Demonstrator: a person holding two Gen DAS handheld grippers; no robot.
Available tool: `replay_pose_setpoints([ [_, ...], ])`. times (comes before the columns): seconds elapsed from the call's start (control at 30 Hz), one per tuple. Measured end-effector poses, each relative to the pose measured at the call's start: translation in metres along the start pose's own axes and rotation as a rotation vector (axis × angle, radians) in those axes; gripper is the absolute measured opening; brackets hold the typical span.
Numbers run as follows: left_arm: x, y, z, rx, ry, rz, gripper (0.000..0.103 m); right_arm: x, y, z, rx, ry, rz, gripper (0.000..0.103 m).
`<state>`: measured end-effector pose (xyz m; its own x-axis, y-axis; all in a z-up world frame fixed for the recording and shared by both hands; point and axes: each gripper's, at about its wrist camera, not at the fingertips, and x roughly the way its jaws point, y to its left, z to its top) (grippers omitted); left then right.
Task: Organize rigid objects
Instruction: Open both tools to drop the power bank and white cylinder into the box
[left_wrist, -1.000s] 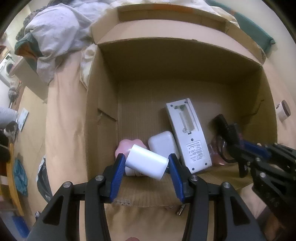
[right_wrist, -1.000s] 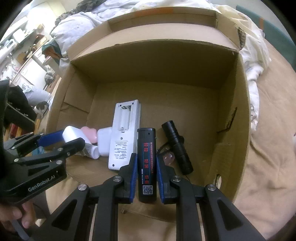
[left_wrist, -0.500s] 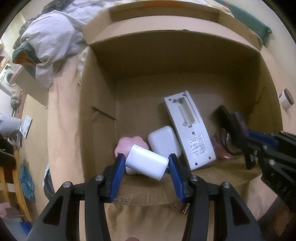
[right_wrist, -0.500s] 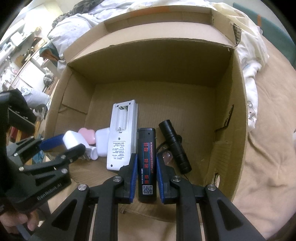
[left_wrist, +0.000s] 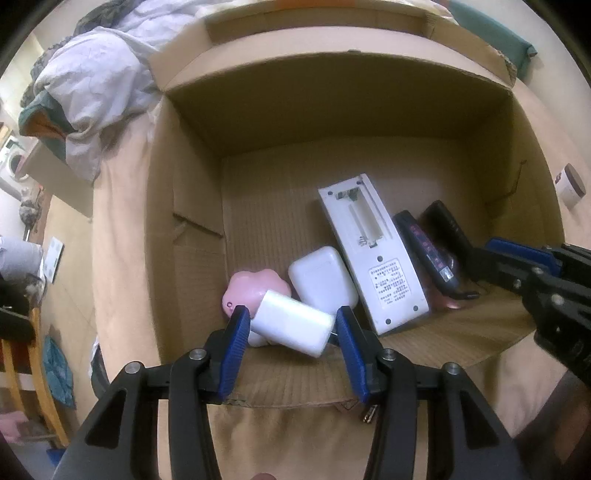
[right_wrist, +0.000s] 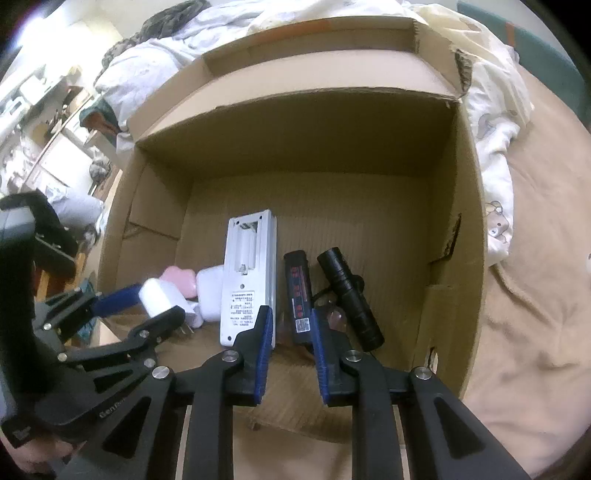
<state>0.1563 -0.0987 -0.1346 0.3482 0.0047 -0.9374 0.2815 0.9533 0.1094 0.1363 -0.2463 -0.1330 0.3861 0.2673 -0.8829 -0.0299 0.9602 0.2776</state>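
An open cardboard box (left_wrist: 192, 221) (right_wrist: 295, 140) lies below both grippers. My left gripper (left_wrist: 291, 314) (right_wrist: 151, 304) hangs over its near left corner. Its jaws are opening, and a white charger (left_wrist: 291, 325) (right_wrist: 159, 295) is still between them, tilted. Under it lie a pink flower-shaped case (left_wrist: 251, 291) and a white case (left_wrist: 321, 280). My right gripper (right_wrist: 291, 314) (left_wrist: 484, 258) is opening with nothing in it. A black battery (right_wrist: 297, 291) (left_wrist: 424, 251) lies just beyond it on the box floor. The battery sits between a white remote (right_wrist: 251, 266) (left_wrist: 369, 251) and a black flashlight (right_wrist: 347, 291) (left_wrist: 443, 225).
The box rests on a beige blanket (right_wrist: 535, 332). Rumpled white bedding (left_wrist: 92, 92) is piled beyond its far left corner. A small white cup with a brown lid (left_wrist: 570, 184) lies outside the right wall. The far half of the box floor is bare.
My right jaws have parted and the black battery has dropped onto the box floor beside the remote. My left jaws have widened around the white charger.
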Motion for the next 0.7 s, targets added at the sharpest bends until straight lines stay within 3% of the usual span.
replay_pose_setpoints([
  [0.03,-0.002,-0.001,0.000,0.004,-0.009,0.005,0.069,-0.001,-0.001,0.001,0.007,-0.003,0.009,0.036],
  [0.07,-0.005,-0.001,0.001,0.005,-0.022,0.007,0.081,-0.002,-0.001,0.001,0.014,-0.008,0.017,0.059],
  [0.13,-0.011,-0.002,0.002,0.007,-0.046,0.002,0.082,-0.008,-0.002,0.003,0.032,-0.035,0.029,0.077],
  [0.2,-0.015,-0.003,0.003,0.012,-0.056,0.004,0.083,-0.012,-0.002,0.004,0.035,-0.053,0.043,0.080],
  [0.27,-0.019,-0.004,0.003,0.011,-0.069,0.010,0.088,-0.017,-0.002,0.005,0.045,-0.083,0.058,0.103],
  [0.6,-0.023,0.000,0.002,-0.006,-0.080,0.012,0.089,-0.027,0.005,0.007,0.025,-0.142,0.055,0.103],
  [0.7,-0.028,0.005,0.000,-0.024,-0.098,0.005,0.089,-0.036,0.010,0.004,0.005,-0.217,0.048,0.103],
])
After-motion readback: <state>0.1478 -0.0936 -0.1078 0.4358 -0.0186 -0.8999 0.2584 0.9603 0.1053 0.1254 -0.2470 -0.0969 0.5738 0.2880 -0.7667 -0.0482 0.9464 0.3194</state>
